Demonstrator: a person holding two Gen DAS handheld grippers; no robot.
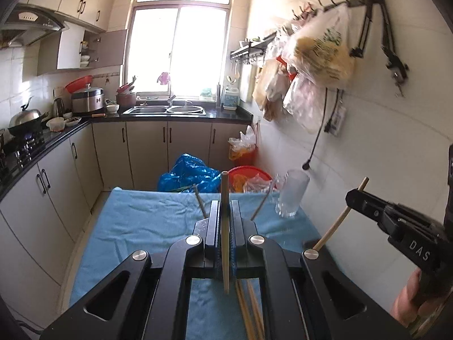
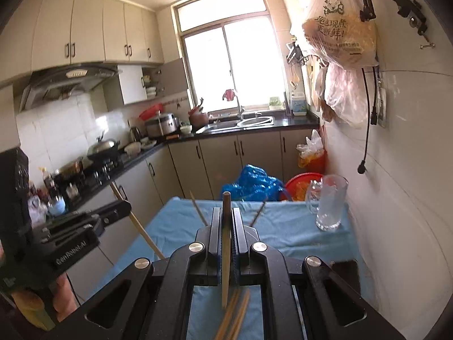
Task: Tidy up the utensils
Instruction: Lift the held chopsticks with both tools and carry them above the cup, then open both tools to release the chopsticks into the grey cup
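Left gripper (image 1: 225, 206): jaws closed on one chopstick (image 1: 225, 226), held upright-ish along the fingers, its top end clear above the fingertips, its lower end hanging free below the jaws.

Right gripper (image 2: 226, 215): jaws likewise clamped on a second chopstick (image 2: 226, 240), same pose. In the left view the right gripper sits at the right edge with its stick running diagonally through the jaws; white lettering on its body reads "DAS", the rest cut off. In the right view the left gripper sits at the left edge, marked "GenRobot.AI".

Both grippers are above a table under a blue cloth (image 1: 136, 226). More chopsticks (image 1: 249, 308) lie loose on the cloth directly below the left gripper body; in the right view they are blurred. Two further sticks (image 1: 200, 201) lean up from behind the fingers, lower ends hidden.

Glass mug (image 2: 331, 204): upright, far right corner of the cloth, near the wall, well apart from both grippers. Appears clear and frosted; contents cannot be told.

Background: blue bag (image 2: 252, 182) and red basin (image 2: 304, 178) beyond the table's far edge. Plastic bag (image 2: 342, 25) hangs on wall hooks, red Chinese print, partly legible: "更新鲜!".
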